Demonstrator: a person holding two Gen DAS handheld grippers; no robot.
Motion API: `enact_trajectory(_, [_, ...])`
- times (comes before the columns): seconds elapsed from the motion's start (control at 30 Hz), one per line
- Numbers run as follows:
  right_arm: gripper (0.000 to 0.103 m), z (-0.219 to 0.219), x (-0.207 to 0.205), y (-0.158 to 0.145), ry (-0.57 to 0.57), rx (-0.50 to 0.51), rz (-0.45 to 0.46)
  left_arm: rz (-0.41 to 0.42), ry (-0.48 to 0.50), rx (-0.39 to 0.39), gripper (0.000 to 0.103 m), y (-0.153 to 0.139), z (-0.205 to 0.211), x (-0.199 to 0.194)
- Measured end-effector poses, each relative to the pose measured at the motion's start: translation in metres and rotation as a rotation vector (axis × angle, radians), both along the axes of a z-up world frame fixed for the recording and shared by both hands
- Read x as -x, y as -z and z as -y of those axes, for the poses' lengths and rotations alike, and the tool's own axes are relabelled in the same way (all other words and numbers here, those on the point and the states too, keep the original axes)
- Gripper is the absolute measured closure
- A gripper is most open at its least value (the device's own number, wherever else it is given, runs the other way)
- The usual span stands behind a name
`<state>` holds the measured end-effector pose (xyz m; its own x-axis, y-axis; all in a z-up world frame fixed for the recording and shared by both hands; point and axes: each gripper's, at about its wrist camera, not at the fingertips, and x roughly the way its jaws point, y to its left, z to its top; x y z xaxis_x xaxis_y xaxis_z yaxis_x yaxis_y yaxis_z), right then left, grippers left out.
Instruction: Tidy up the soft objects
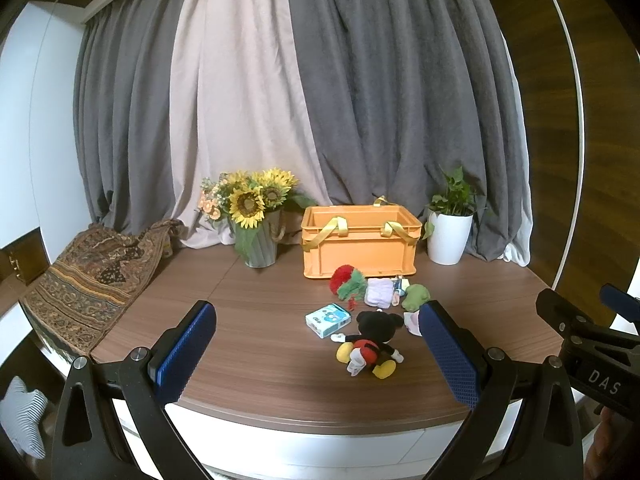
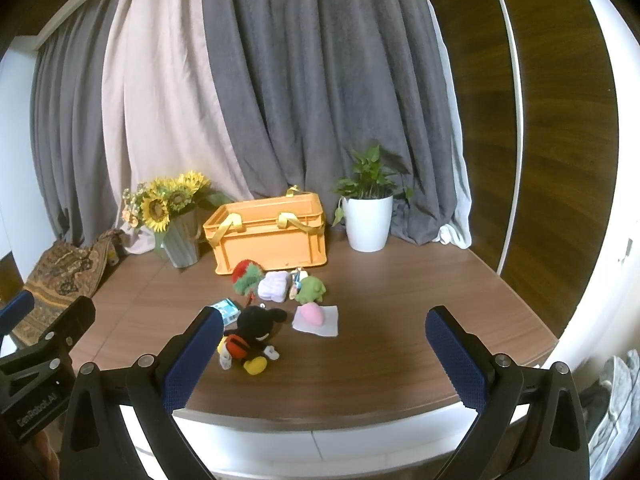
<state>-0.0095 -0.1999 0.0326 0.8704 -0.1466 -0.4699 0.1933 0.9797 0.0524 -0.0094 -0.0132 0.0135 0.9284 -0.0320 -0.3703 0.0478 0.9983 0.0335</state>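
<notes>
A Mickey Mouse plush [image 1: 370, 344] [image 2: 252, 340] lies on the wooden table. Behind it are a red and green plush [image 1: 347, 281] [image 2: 247, 276], a folded lilac cloth [image 1: 379, 292] [image 2: 274, 285], a green plush [image 1: 416, 297] [image 2: 311, 290] and a pink plush on a white cloth [image 2: 313, 316]. An orange crate [image 1: 360, 242] [image 2: 268, 236] with yellow handles stands open behind them. My left gripper [image 1: 318, 320] is open and empty, near the table's front edge. My right gripper [image 2: 324, 330] is open and empty, also at the front edge.
A blue and white box [image 1: 328, 319] [image 2: 227, 309] lies left of Mickey. A sunflower vase [image 1: 258, 216] [image 2: 172, 216] stands left of the crate, a white potted plant [image 1: 450, 232] [image 2: 368, 216] to its right. A patterned cloth [image 1: 92, 276] drapes the left edge. Curtains hang behind.
</notes>
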Motion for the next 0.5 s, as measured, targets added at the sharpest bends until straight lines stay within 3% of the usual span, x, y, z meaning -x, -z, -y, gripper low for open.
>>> enact_trajectory(0.5, [0.000, 0.0024, -0.0037, -0.0027, 0.006, -0.003, 0.001, 0.000, 0.010, 0.003, 0.000, 0.0030, 0.0026, -0.0044])
